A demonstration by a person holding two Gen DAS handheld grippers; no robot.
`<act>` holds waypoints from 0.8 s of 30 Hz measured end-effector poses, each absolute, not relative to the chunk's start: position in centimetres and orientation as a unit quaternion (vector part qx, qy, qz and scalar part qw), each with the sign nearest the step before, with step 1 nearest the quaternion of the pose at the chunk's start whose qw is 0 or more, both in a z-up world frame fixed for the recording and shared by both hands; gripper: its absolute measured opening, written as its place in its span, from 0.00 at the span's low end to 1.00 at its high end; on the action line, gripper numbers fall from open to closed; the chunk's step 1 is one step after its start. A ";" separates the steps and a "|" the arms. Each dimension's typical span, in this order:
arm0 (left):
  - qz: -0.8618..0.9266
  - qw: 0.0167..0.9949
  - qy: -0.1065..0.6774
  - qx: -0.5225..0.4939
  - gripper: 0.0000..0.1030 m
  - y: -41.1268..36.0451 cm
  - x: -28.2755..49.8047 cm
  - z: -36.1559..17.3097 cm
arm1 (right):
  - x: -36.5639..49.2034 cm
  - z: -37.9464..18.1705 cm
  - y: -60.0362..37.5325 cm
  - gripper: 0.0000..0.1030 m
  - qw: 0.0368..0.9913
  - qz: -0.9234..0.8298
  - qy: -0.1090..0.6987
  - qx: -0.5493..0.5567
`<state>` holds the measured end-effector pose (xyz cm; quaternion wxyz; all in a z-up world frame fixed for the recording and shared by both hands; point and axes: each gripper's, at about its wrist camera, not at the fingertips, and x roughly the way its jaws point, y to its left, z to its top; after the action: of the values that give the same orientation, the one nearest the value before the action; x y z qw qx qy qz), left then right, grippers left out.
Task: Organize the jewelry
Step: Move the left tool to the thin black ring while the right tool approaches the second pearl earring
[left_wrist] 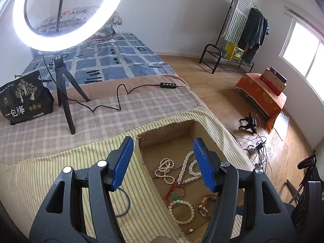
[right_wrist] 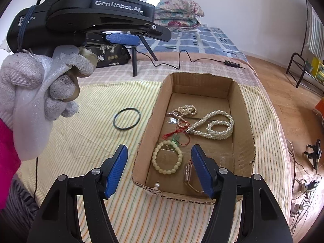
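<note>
Both grippers, left [left_wrist: 163, 163] and right [right_wrist: 160, 170], are hovering open and empty over the cardboard box [right_wrist: 246, 125] of jewelry near the bed's foot edge; the dark bangle [right_wrist: 127, 118] is lying outside it, and careless grabs risk tangling the pearl strands [right_wrist: 214, 125].

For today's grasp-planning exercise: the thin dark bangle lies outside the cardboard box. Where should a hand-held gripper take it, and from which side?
Grip the dark bangle across its thin rim from above, one finger inside the ring, one outside. It lies flat on the striped cloth, so a sideways approach probably finds nothing to pinch.
</note>
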<state>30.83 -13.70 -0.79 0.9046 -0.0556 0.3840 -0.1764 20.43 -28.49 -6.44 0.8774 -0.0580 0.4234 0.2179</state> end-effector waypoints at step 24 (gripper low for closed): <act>-0.126 0.907 0.400 -0.024 0.61 -3.9 23.8 -0.1 | 16.2 -5.0 -23.5 0.63 0.879 0.283 0.372 -0.094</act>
<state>23.85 -3.91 -0.11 0.9075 -0.0239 0.3999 -0.1264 16.19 -23.50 -4.95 0.8790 -0.0945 0.3723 0.2825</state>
